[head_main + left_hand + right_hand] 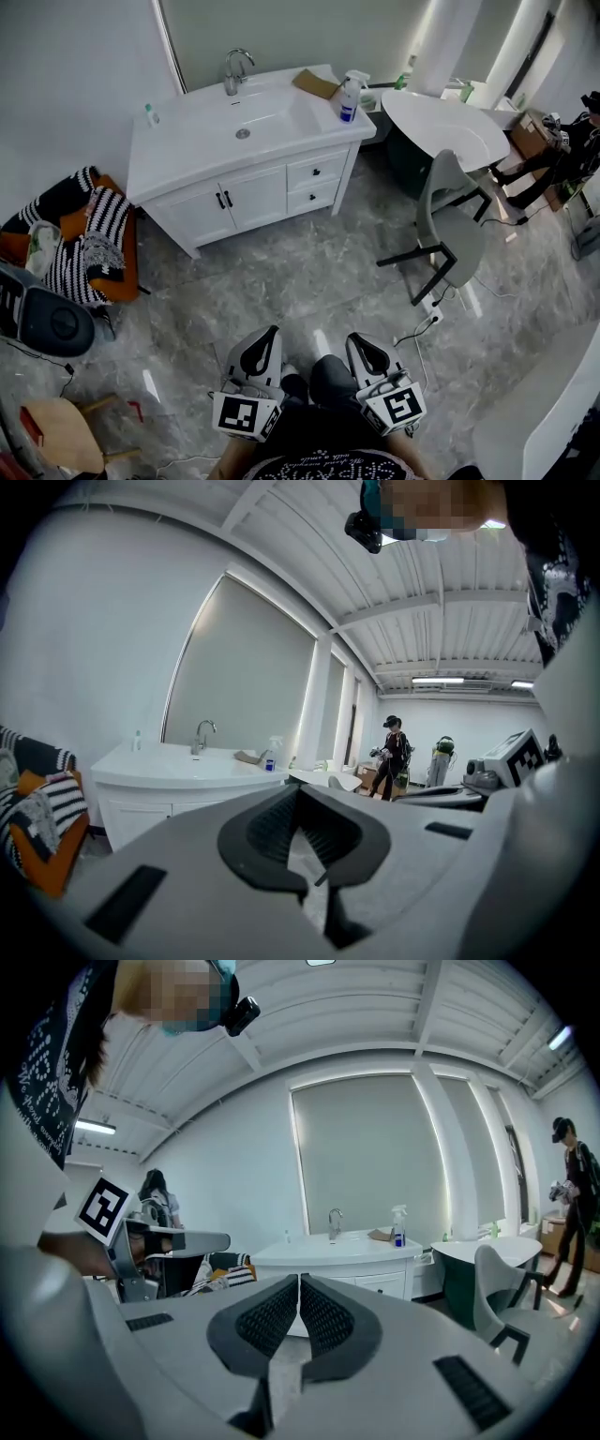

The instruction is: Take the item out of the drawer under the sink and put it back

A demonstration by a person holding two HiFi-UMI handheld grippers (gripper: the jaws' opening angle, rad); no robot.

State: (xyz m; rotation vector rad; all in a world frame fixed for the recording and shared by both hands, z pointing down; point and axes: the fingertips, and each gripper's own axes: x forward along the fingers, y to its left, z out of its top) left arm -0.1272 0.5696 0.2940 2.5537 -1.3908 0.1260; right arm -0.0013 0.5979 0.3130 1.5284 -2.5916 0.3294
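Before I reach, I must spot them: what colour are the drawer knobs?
The drawer knobs are black; clearest in the head view.

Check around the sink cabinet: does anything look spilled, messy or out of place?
Nothing looks spilled or broken; the sink cabinet has doors and drawers shut. The only untidy spots: striped clothes heaped on an orange seat beside it, and a loose cable on the floor by the grey chair.
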